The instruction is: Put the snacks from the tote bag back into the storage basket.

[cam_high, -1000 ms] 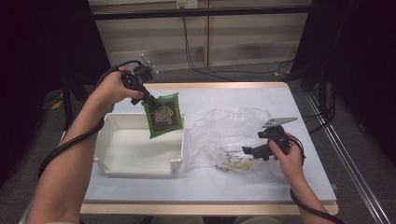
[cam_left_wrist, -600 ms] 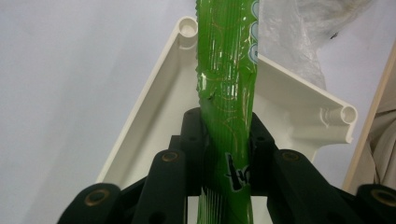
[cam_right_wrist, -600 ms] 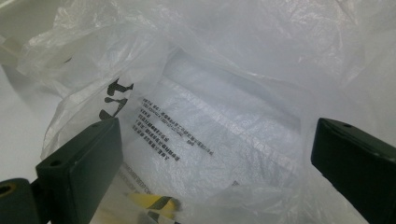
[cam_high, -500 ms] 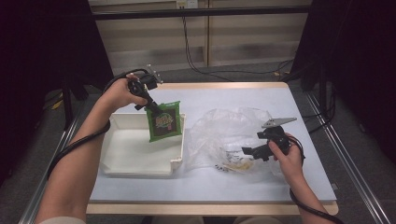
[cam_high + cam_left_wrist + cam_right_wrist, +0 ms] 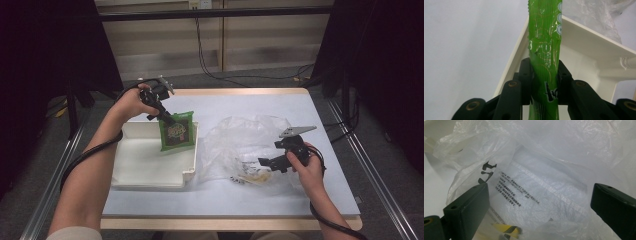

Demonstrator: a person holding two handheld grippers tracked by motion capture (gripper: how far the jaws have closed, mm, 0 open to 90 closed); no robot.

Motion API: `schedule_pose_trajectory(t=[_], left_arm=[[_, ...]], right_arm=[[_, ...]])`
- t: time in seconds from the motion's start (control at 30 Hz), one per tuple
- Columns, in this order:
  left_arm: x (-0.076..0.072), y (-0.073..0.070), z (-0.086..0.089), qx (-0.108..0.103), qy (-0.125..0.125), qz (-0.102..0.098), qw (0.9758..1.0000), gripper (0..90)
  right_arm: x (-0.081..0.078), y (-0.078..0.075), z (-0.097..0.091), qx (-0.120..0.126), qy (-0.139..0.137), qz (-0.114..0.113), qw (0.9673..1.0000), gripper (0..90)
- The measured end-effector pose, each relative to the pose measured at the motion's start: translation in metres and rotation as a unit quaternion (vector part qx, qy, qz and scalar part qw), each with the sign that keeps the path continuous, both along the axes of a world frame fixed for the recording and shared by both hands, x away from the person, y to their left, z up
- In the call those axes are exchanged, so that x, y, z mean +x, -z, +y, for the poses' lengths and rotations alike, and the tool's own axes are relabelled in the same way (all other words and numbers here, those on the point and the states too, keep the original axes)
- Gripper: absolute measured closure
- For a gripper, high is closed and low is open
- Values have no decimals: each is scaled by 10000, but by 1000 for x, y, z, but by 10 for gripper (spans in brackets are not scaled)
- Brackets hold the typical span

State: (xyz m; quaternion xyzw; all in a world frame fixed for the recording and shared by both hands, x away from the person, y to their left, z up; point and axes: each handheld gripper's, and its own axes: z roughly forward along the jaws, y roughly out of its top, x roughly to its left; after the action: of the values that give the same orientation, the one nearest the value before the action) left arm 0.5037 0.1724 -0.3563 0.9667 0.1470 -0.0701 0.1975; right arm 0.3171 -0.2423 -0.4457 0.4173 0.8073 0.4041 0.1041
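Observation:
A green snack packet (image 5: 177, 132) hangs upright from my left gripper (image 5: 167, 119), its lower edge down inside the white tray (image 5: 145, 162) near the tray's far right corner. In the left gripper view the pads press the packet (image 5: 545, 50) from both sides, above the tray wall (image 5: 594, 42). The jaws have just eased open slightly, with the packet still between them. My right gripper (image 5: 263, 162) rests on the table at the right, open, pointing left into a crumpled clear plastic bag (image 5: 240, 140). In the right gripper view its jaws stand wide apart before the bag (image 5: 549, 157).
Something yellow (image 5: 250, 177) lies inside the bag near the right gripper's tips, with a printed white wrapper (image 5: 536, 192) beside it. The tray and bag lie side by side on the pale tabletop (image 5: 310, 115). A black cable trails from each gripper.
My left hand has come down with the green packet, lowering it from above the tray's far edge into the tray. The right hand and the bag have stayed put.

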Motion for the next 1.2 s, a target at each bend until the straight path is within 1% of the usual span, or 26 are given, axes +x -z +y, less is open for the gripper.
schedule_pose_trajectory(t=[0.1, 0.17, 0.2, 0.23, 0.27, 0.3, 0.33, 0.4, 0.43, 0.57, 0.6, 0.67, 0.7, 0.73, 0.77, 0.83, 0.87, 0.9, 0.93, 0.97, 1.03, 1.07, 1.1, 1.13, 1.17, 1.2], left_arm=[[0, 6, -1, 16, 145, -31, 9999, 706], [0, 6, 0, -17, 140, -40, 9999, 705], [1, 6, 1, -87, 35, -70, 9999, 702], [1, 6, 1, -87, 35, -70, 9999, 695], [2, 6, 1, -26, 60, -211, 9998, 671], [2, 6, 1, -26, 60, -211, 9998, 625], [4, 4, 1, -64, -114, -327, 9994, 566], [5, 4, 2, -78, -126, -329, 9993, 519], [4, 3, 1, -60, -242, -342, 9991, 519], [5, 1, 0, 20, -395, -403, 9984, 370], [5, 1, 0, 29, -492, -408, 9980, 370], [7, 0, 1, 104, -532, -432, 9976, 321], [8, 1, 2, 58, -626, -413, 9972, 300], [10, 0, 4, 22, -859, -430, 9954, 259], [10, 0, 4, 22, -859, -430, 9954, 242], [10, -1, 7, -30, -889, -422, 9951, 236], [10, -1, 8, -51, -970, -443, 9943, 236], [10, -2, 9, 0, -1003, -409, 9941, 222], [12, -2, 10, 70, -836, -469, 9954, 213], [11, -3, 11, 83, -827, -491, 9953, 213], [11, -3, 13, 47, -954, -468, 9943, 198], [10, -2, 13, -56, -1096, -492, 9927, 190], [10, -2, 14, -66, -1202, -477, 9916, 190], [11, -4, 16, 16, -1094, -467, 9929, 188], [11, -4, 17, 63, -1055, -477, 9933, 183], [8, -3, 17, -78, -1276, -432, 9908, 179]], right_arm=[[-1, -1, 0, -25, -26, 4, 10000, 22], [-1, 0, 1, -27, -18, 5, 10000, 22], [-1, 0, 1, -9, -23, 5, 10000, 22], [-1, 0, 1, -9, -23, 5, 10000, 22], [-1, 0, 2, -43, -15, 5, 10000, 22], [-1, 0, 2, -43, -15, 5, 10000, 22], [-1, 0, 2, -47, -24, 16, 10000, 22], [-1, 0, 2, -48, -18, 15, 10000, 22], [-1, 0, 2, -48, -18, 15, 10000, 22], [-1, -1, 2, -62, -26, -17, 10000, 22], [-1, -1, 2, -62, -26, -17, 10000, 22], [-1, -1, 2, -52, -30, -16, 10000, 22], [-2, -1, 2, -44, -23, -24, 10000, 22], [-1, -2, 2, -37, -29, -40, 10000, 22], [-1, -2, 2, -37, -29, -40, 10000, 22], [-2, -2, 2, -44, -23, -28, 10000, 22], [-2, -1, 1, -55, -35, -15, 10000, 22], [-2, -1, 1, -56, -16, -21, 10000, 22], [-2, -1, 1, -49, -21, -13, 10000, 22], [-2, -1, 0, -35, -25, -24, 10000, 22], [-2, -2, -1, -8, 24, -30, 10000, 22], [-2, -2, -1, -4, 7, -23, 10000, 22], [-2, -2, -1, -2, 8, -26, 10000, 22], [-2, -2, -1, -1, -8, -34, 10000, 22], [-2, -3, 0, -29, -27, -41, 10000, 22], [-2, -3, 1, -38, -26, -56, 10000, 22]])
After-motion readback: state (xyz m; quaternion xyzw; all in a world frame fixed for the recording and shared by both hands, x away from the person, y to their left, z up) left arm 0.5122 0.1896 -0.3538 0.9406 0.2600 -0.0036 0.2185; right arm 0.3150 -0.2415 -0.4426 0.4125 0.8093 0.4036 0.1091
